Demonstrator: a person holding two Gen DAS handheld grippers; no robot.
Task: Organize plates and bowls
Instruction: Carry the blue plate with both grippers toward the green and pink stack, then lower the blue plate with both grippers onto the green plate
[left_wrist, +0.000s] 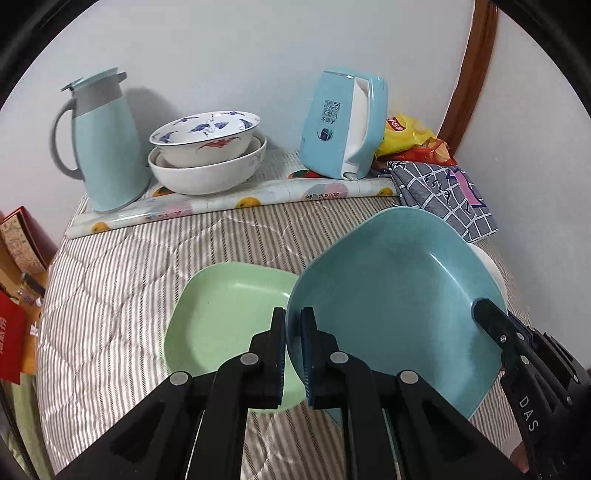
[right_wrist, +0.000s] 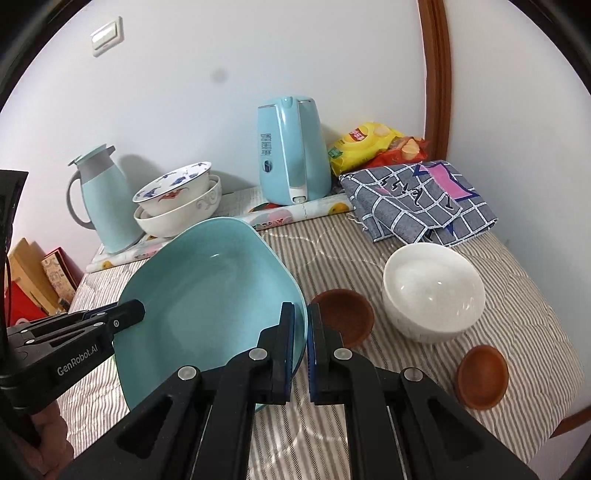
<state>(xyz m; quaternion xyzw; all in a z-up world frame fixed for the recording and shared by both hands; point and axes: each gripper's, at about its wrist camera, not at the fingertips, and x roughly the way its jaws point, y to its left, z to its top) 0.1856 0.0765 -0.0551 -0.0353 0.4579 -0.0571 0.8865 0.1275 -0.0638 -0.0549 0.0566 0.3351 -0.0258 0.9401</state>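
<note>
Left wrist view, blue plate (left_wrist: 399, 295) rim pinched between left claw (left_wrist: 293, 354) fingers

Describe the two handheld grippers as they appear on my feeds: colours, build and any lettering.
Both are matte black linkage frames with round silver pivot pins. The left gripper has flat black fingers lined with ribbed blue pads; its side reads "GenRobot.AI" in white, seen from the right wrist. The right gripper matches, and its body shows white "DAS" in the left wrist view. No cables or sleeves are visible.

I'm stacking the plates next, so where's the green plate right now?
The green plate shows only in the left wrist view, flat on the striped quilt, just left of the raised blue plate and partly behind the left gripper.
</note>
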